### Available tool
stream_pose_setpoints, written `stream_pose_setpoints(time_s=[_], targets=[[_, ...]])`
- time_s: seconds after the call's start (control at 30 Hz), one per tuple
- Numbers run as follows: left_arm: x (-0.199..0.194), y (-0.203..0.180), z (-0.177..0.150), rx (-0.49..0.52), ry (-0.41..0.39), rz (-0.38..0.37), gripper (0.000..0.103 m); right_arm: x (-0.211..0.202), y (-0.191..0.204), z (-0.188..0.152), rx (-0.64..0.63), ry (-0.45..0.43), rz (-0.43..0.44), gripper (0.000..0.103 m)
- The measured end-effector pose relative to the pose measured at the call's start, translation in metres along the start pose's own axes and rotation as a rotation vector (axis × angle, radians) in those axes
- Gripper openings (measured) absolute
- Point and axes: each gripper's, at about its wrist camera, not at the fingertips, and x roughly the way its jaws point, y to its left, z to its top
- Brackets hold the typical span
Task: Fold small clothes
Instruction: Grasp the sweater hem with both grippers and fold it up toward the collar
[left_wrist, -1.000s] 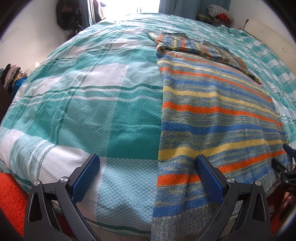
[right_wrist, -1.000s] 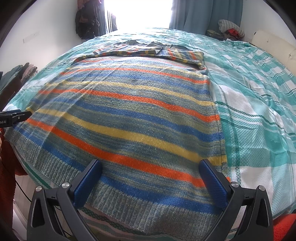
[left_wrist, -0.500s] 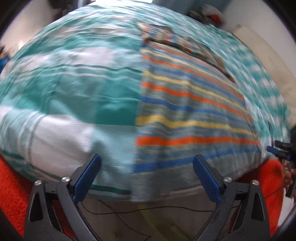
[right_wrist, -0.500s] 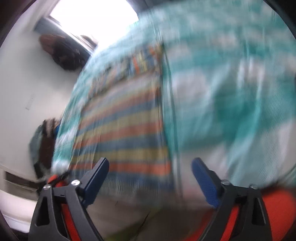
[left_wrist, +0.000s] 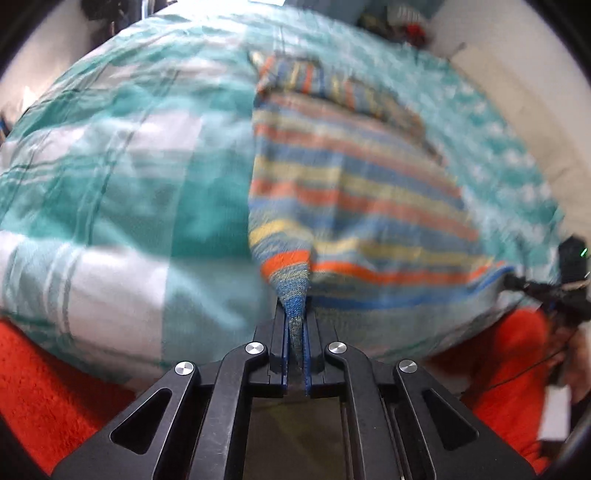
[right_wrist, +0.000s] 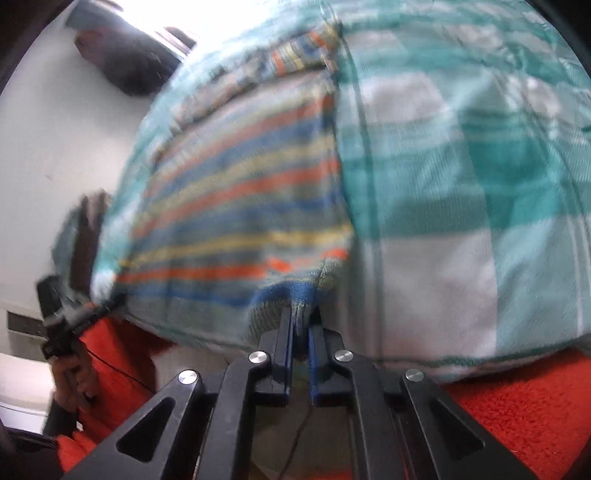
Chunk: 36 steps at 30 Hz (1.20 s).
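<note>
Both grippers, wide apart a second ago, now pinched tight on the sweater (left_wrist: 354, 192) hem at the bed's (left_wrist: 110, 166) near edge: left gripper (left_wrist: 295, 332) on one corner, right gripper (right_wrist: 301, 325) on the other, each corner lifted.

I see a bed under a teal-and-white checked cover (left_wrist: 122, 192) — it fills most of both views. An orange-red rug (right_wrist: 517, 413) lies below its near edge, and dark clothes (right_wrist: 125, 62) hang on the white wall — blurred.
</note>
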Motion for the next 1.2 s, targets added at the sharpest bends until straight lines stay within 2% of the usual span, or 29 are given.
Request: stream_pose_setpoints(time_s=[0.1, 0.17, 0.27, 0.4, 0.53, 0.7, 0.8, 0.9, 0.93, 0.97, 1.0, 1.03, 1.07, 1.13, 1.2], targets=[[-0.007, 0.003, 0.035, -0.035, -0.072, -0.043, 0.004, -0.01, 0.015, 0.027, -0.047, -0.111, -0.003, 0.007], [-0.002, 0.005, 0.07, -0.055, -0.119, -0.047, 0.004, -0.01, 0.026, 0.052, -0.084, -0.184, -0.02, 0.007], [0.012, 0.004, 0.124, -0.053, -0.177, -0.029, 0.004, -0.004, 0.033, 0.101, -0.101, -0.26, -0.052, 0.007], [0.041, 0.008, 0.192, -0.062, -0.19, -0.012, 0.004, 0.015, 0.037, 0.179, -0.092, -0.331, -0.07, 0.007], [0.085, 0.014, 0.258, -0.065, -0.179, 0.033, 0.004, 0.042, 0.027, 0.246, -0.085, -0.348, -0.1, 0.006], [0.141, 0.023, 0.309, -0.071, -0.126, 0.071, 0.004, 0.087, -0.006, 0.314, -0.023, -0.309, -0.124, 0.006], [0.169, 0.026, 0.328, -0.07, -0.092, 0.081, 0.005, 0.114, -0.03, 0.337, 0.027, -0.281, -0.129, 0.006], [0.188, 0.033, 0.344, -0.096, -0.081, 0.122, 0.018, 0.136, -0.053, 0.355, 0.084, -0.26, -0.084, 0.007], [0.19, 0.038, 0.349, -0.122, -0.092, 0.125, 0.03, 0.138, -0.058, 0.359, 0.105, -0.269, -0.07, 0.009], [0.191, 0.046, 0.354, -0.158, -0.099, 0.13, 0.053, 0.14, -0.064, 0.363, 0.13, -0.28, -0.051, 0.01], [0.189, 0.054, 0.357, -0.196, -0.107, 0.14, 0.065, 0.139, -0.069, 0.367, 0.152, -0.292, -0.037, 0.011], [0.183, 0.061, 0.359, -0.236, -0.126, 0.146, 0.079, 0.137, -0.072, 0.371, 0.17, -0.307, -0.041, 0.02], [0.177, 0.066, 0.36, -0.261, -0.148, 0.142, 0.081, 0.132, -0.072, 0.374, 0.178, -0.322, -0.049, 0.029], [0.159, 0.074, 0.357, -0.276, -0.191, 0.122, 0.081, 0.123, -0.069, 0.376, 0.165, -0.34, -0.057, 0.038], [0.144, 0.075, 0.351, -0.257, -0.219, 0.13, 0.081, 0.115, -0.057, 0.377, 0.098, -0.33, -0.066, 0.039]])
